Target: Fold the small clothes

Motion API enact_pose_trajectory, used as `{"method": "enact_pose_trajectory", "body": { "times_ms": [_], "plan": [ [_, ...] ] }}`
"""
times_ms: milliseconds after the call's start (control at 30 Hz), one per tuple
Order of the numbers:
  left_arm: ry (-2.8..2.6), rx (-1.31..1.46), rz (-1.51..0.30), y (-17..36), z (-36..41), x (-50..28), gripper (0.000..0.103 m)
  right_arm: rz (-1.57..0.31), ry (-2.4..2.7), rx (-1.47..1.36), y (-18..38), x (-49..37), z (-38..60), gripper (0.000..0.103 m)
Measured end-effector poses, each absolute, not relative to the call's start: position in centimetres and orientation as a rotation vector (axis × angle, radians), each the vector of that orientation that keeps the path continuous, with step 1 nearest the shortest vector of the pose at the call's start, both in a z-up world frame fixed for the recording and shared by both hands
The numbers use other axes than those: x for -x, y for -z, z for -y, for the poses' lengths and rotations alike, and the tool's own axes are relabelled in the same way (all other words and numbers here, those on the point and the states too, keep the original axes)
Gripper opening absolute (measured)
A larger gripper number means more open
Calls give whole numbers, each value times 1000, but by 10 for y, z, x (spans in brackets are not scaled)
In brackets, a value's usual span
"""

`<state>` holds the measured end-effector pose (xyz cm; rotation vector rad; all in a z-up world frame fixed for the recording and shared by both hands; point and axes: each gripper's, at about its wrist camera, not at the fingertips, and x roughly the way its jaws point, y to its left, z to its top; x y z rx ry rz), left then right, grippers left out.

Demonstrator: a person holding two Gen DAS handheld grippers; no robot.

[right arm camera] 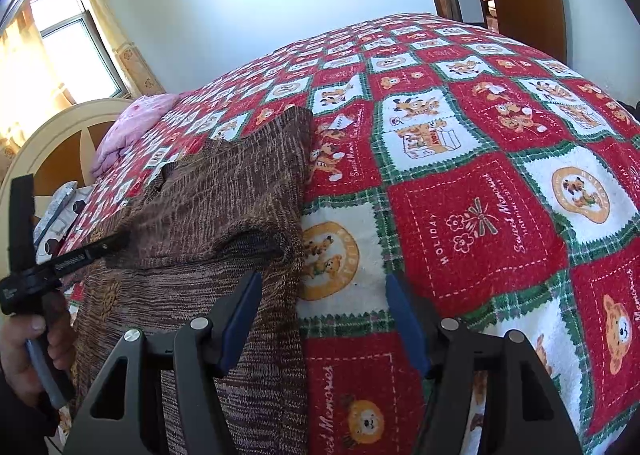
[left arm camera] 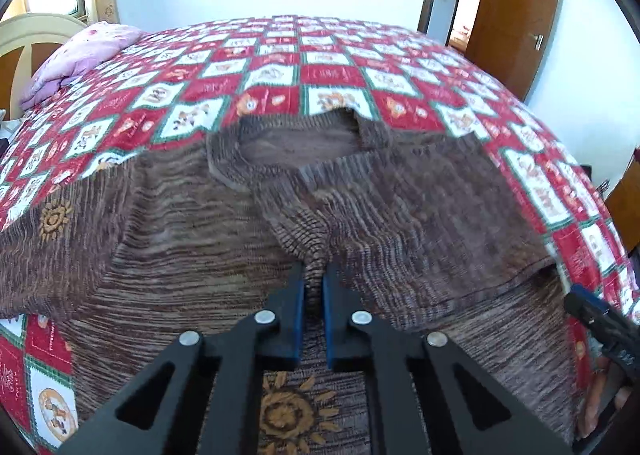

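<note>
A small brown knitted sweater [left arm camera: 168, 223] with orange sun motifs lies on the bed, neck hole away from me. Its right sleeve is folded in across the chest. My left gripper [left arm camera: 314, 275] is shut on the ribbed cuff [left arm camera: 308, 239] of that sleeve, over the middle of the body. In the right wrist view the sweater [right arm camera: 224, 199] lies at the left, and my right gripper [right arm camera: 320, 295] is open and empty, just above the bedspread at the sweater's right edge. The left gripper also shows in the right wrist view [right arm camera: 108, 245], and the right gripper shows at the left wrist view's edge [left arm camera: 600, 319].
The bed carries a red, white and green patchwork bedspread [right arm camera: 472, 191]. A pink quilt [left arm camera: 84, 51] lies by the cream headboard [right arm camera: 56, 135] at the left. A wooden door [left arm camera: 516, 15] stands open at the far right. A curtained window [right arm camera: 72, 43] is at the left.
</note>
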<state>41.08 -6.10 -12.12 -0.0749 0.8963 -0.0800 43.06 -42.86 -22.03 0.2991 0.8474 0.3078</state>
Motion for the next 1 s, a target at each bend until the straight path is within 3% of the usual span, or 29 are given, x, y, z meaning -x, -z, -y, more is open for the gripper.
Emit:
{"method": "enact_pose_trajectory", "body": {
  "times_ms": [267,333,467,700,833,1000],
  "plan": [
    [24,3,-893,136,50,-405,10,-831,-308,-257,215,-428,422,66],
    [19,0,-893,139,49,-404,16,-779,-296,-246,203,-425,419,66],
    [-12,15,-884,138,41,-401,55,-728,-396,-170,175,-436,390,67],
    [-103,66,-840,124,-13,-380,64,-975,-522,-87,214,-476,336,70],
    [-177,98,-848,126,-64,-360,66,-977,-510,107,205,-453,312,70],
    [-313,89,-836,130,-120,-347,71,-933,-595,124,175,-453,280,70]
  ]
}}
